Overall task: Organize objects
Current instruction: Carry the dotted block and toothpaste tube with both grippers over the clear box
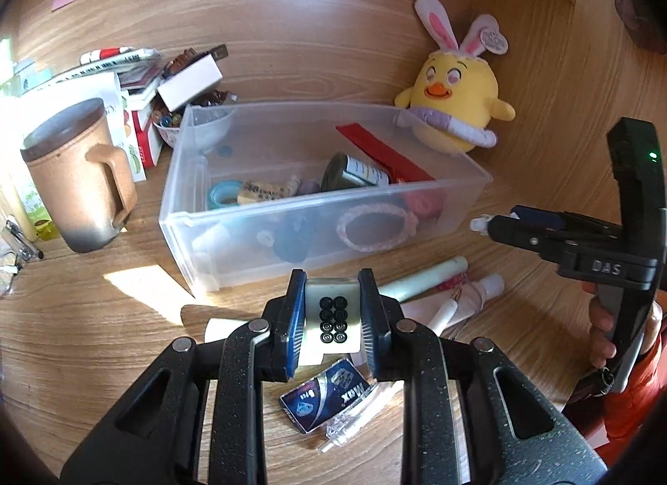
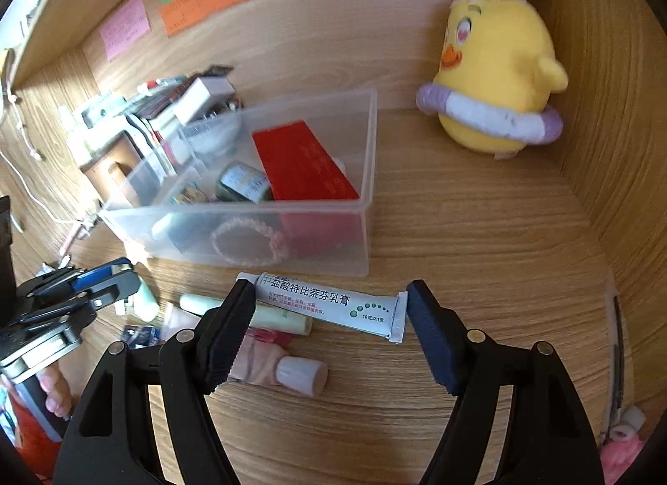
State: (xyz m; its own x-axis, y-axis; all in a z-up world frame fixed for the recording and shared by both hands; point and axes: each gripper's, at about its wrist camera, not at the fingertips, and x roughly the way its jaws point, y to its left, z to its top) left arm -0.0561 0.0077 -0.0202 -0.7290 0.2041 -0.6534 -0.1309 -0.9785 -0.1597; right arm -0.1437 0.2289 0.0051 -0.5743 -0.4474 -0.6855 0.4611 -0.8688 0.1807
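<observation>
Ointment tube spans between the right gripper jaws, both ends touching the pads, so it reads as pinched lengthwise, just short of the clear bin ahead. Left gripper is pinched on a small card of black snaps, bin right in front. Bin already holds a red packet, jar, bracelet; left below the grippers: pale tubes, blue packet. Roughly halfway, judging by the leftovers

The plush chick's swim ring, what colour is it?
Purple and white swim ring, clearest in the right wrist view.
</observation>
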